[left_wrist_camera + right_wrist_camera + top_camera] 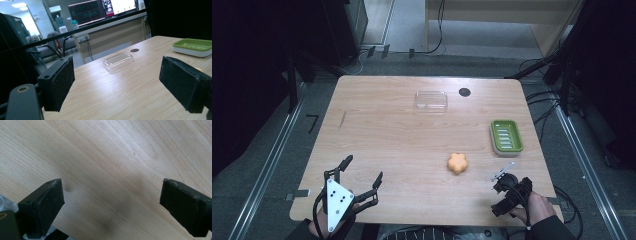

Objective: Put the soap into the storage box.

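An orange flower-shaped piece (457, 163) lies on the wooden table (387, 130), right of centre. Beyond it to the right sits a green ridged soap dish (506, 136) (192, 47) on a white base. A clear plastic tray (431, 100) (118, 61) rests near the far edge. My left gripper (363, 168) (117, 82) hovers open at the front left, aimed across the table toward the tray. My right gripper (506, 184) (111, 200) is at the front right, tilted down at bare wood, open with nothing between its pads.
A small black disc (464, 92) (134, 50) is set into the table beside the clear tray. Cables and metal rails run along the floor on both sides. Monitors and chairs stand beyond the far edge in the left gripper view.
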`<state>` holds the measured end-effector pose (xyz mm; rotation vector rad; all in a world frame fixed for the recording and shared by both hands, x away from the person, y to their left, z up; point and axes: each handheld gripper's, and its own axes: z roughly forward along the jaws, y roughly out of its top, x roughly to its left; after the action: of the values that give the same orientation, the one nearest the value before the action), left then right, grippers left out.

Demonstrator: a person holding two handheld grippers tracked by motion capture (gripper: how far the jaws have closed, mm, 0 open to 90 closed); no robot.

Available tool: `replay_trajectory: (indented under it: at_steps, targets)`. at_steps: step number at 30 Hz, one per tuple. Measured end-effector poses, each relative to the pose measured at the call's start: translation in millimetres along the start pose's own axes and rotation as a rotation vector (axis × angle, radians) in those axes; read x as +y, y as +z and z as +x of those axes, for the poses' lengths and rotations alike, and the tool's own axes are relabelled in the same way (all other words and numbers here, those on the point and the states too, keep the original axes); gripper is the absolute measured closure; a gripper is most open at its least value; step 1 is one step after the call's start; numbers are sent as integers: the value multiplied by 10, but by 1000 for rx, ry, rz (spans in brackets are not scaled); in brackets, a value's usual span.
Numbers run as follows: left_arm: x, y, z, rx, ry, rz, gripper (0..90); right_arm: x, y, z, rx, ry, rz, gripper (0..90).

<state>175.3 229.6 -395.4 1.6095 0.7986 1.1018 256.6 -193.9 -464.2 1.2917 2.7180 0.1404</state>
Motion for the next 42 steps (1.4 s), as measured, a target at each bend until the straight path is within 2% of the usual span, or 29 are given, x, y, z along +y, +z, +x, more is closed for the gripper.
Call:
replay_trajectory:
  at_steps: [12,19,29,38,42]
  targets:
    - [1,4,-8,-3,10,4,130,35,-1,42,-10,-17,-6,55]
    - [0,-2,-2,-2,4,3,130,133,40,98,-7,-71,-4,39]
    - [0,20,-15,-8,15,10,130,251,31,86,-20,-64,-28,36]
    - [4,25,-17,-13,14,8,130,430,38,121,-10,-91,-63,11]
    - [1,22,-7,-13,12,7,130,545,59,139,-15,-102,-59,8]
